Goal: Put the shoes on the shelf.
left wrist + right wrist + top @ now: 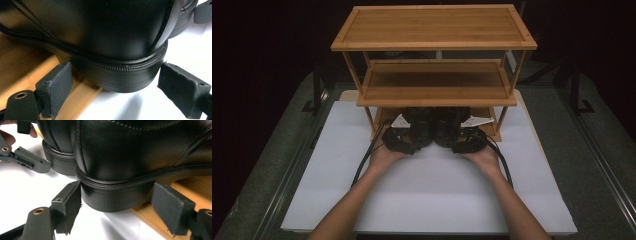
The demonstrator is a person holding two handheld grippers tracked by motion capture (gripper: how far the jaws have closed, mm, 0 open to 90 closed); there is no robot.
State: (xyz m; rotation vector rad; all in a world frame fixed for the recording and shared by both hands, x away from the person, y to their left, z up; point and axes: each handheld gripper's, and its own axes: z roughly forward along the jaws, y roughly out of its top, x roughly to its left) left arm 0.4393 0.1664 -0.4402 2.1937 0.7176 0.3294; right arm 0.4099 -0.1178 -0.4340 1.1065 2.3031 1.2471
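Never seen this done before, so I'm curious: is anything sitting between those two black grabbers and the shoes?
Nothing visible. The left gripper has its jaws open on either side of the left shoe's heel, and the right gripper likewise straddles the right shoe's heel, at the wooden rack's bottom shelf.

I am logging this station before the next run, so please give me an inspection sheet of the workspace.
Surface: white board on a table, bare in front.
Job's things: three-tier bamboo shoe rack; two black leather shoes, left shoe and right shoe, heels at the bottom tier's front edge.
Clutter: nothing seen.
Grippers: left gripper and right gripper, each with jaws open around a heel; contact unclear.
Cables: black cable from each gripper toward the person.
Surroundings: dark, grey floor.
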